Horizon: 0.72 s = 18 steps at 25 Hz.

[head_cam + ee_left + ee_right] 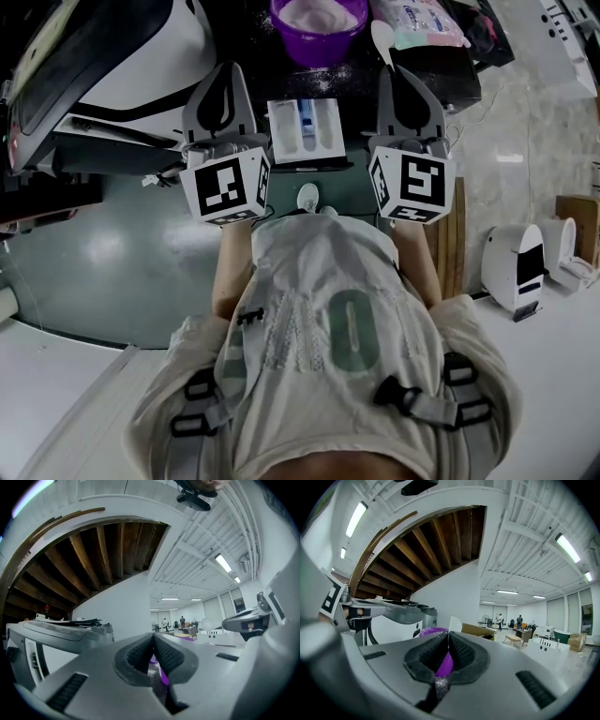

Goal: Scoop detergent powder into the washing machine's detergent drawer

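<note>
The left tool [225, 77] and the right tool [405, 80] sat side by side in the middle of the head view. The open detergent drawer [305, 127], white with a blue compartment, lay between them. In the left gripper view the left tool [153, 637] had its 2 jaws pressed together with nothing between them. The right tool [448, 637] was likewise closed narrow and empty in its own view. The purple bowl [319, 28] of powder stood on the dark desk [352, 80] at the top centre. A white scoop [382, 39] lay just right of it, near the right tool's tip, and I could not tell if the 2 touched.
</note>
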Available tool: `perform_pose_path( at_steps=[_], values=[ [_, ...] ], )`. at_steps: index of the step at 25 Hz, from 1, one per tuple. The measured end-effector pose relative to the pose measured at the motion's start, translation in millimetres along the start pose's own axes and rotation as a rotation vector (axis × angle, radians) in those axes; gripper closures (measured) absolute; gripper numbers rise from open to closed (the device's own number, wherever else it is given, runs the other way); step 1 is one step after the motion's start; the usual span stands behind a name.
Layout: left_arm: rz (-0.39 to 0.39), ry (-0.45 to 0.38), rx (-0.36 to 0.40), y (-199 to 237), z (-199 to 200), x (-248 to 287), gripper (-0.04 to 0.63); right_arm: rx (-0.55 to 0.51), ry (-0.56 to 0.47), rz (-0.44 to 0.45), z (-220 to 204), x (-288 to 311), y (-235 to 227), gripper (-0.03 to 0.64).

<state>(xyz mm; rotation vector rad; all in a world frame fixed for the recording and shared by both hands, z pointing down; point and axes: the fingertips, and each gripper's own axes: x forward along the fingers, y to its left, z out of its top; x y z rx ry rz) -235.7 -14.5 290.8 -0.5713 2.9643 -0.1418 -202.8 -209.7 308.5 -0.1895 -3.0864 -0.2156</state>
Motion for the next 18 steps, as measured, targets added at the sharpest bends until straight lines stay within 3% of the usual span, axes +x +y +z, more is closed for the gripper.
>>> perform_pose_path(
  at_steps=[18],
  values=[
    [-0.003, 0.007, -0.005, -2.0, -2.2, 4.6, 0.575, -0.008, 0.019, 0.000, -3.8, 1.5, -4.9, 0.606]
  ],
)
